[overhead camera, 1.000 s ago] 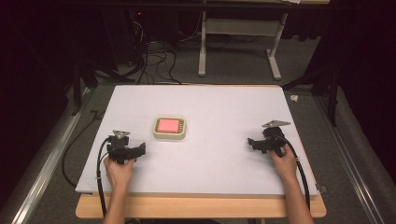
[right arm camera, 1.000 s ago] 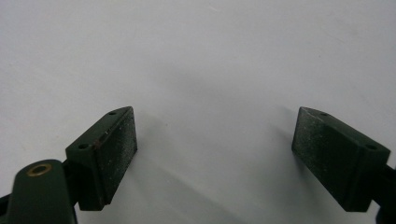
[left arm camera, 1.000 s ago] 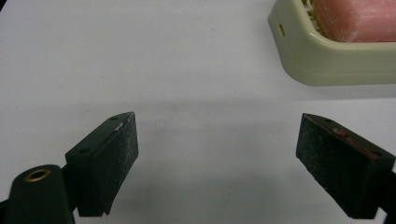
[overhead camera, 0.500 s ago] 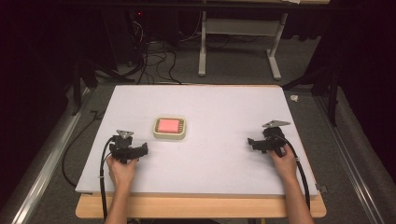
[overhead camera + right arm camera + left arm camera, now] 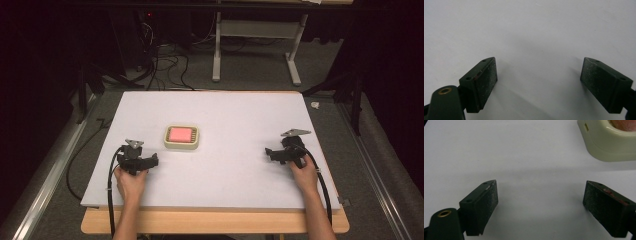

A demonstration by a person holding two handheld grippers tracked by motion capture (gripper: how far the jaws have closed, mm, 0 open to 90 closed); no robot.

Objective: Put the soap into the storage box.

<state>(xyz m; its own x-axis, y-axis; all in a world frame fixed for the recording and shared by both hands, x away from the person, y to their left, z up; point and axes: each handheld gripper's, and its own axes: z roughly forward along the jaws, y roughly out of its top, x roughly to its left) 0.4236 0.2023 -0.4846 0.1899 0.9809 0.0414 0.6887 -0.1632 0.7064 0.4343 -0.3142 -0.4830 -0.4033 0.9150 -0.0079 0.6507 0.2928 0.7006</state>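
We take this for a lab, white-topped table [image 5: 235, 115] mid-frame, cables [image 5: 160, 65] on grey carpet upper left, metal stand [image 5: 255, 45] at top, dark surroundings.

Left gripper [image 5: 150, 161] is held low, jaws spread wide. Right gripper [image 5: 270, 153] is likewise held low, jaws wide apart.

A: Where is the high view looking from?
B: It is sitting above the person's edge of the desk [image 5: 225, 120], facing forward and down, far enough back to take in the floor behind.
A: And the two gripper views?
B: Each is riding low, skimming the white surface. The left one is sharing the cream box [image 5: 609, 141] [image 5: 182, 137] with the high view.
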